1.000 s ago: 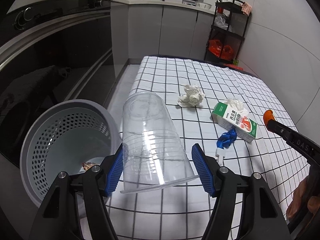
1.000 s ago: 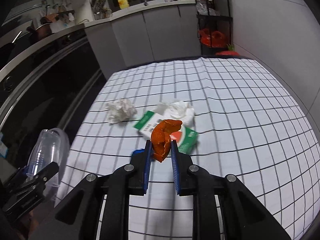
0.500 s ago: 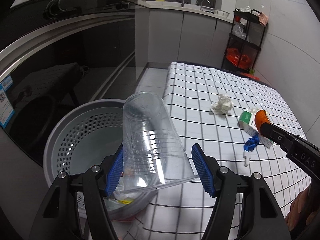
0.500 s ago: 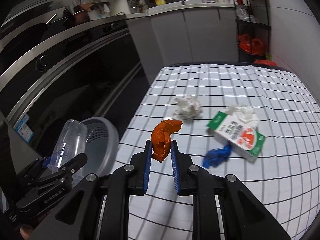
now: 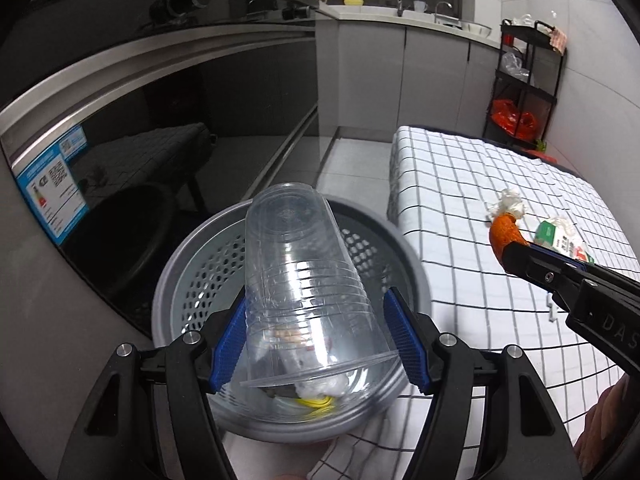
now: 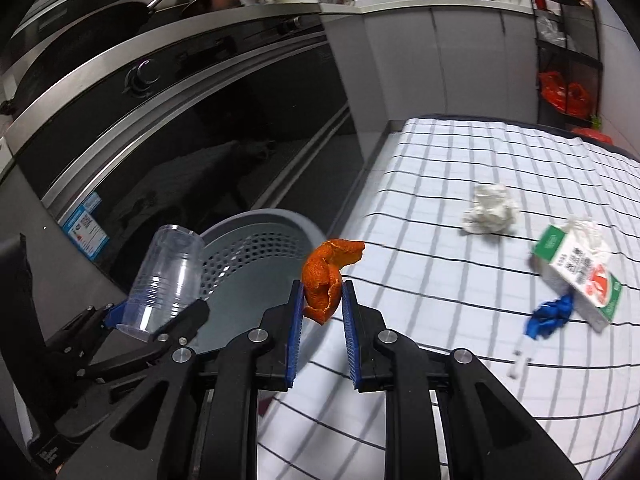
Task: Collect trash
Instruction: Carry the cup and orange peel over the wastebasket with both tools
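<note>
My left gripper [image 5: 316,332] is shut on a clear plastic cup [image 5: 304,288], mouth toward me, held over the grey perforated bin [image 5: 192,272]. The bin holds some trash at its bottom. My right gripper [image 6: 320,300] is shut on an orange peel [image 6: 326,276] above the table's left edge, just right of the bin [image 6: 256,228]. In the right wrist view the cup [image 6: 166,276] and left gripper sit at lower left. The peel [image 5: 505,232] also shows in the left wrist view, at the tip of the right gripper.
On the checked tablecloth [image 6: 460,184] lie a crumpled tissue [image 6: 490,208], a green-and-white carton [image 6: 576,268] with another tissue on it, and a blue scrap [image 6: 550,316]. A dark oven front [image 6: 180,152] stands behind the bin. A black rack [image 5: 524,80] stands at the far wall.
Both grippers have swung left. The cup has gone from over the table edge to over the bin, and the peel from above the carton to the table's left edge.
</note>
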Motion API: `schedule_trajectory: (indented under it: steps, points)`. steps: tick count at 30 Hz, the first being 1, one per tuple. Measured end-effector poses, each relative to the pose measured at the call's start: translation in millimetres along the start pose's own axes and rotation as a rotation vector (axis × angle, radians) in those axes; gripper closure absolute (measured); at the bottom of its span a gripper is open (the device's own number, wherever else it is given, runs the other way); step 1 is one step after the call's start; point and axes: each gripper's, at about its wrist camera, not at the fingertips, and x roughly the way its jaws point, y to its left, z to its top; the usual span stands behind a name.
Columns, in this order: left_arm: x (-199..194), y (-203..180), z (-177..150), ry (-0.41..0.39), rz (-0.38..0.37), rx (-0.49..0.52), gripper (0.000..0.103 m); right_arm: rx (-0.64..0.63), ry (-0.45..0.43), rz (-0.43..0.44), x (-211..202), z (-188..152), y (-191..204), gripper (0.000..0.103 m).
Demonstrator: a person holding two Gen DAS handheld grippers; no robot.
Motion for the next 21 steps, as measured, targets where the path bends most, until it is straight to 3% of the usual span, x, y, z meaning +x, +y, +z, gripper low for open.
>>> schedule_trajectory:
  steps: [12, 21]
  points:
    - [9, 28, -1, 0.022, 0.054, -0.037, 0.039, -0.035, 0.053, 0.056, 30, 2, 28, 0.084]
    - [19, 43, -3, 0.055, 0.083, -0.068, 0.039, -0.071, 0.086, 0.048, 46, 0, 38, 0.084]
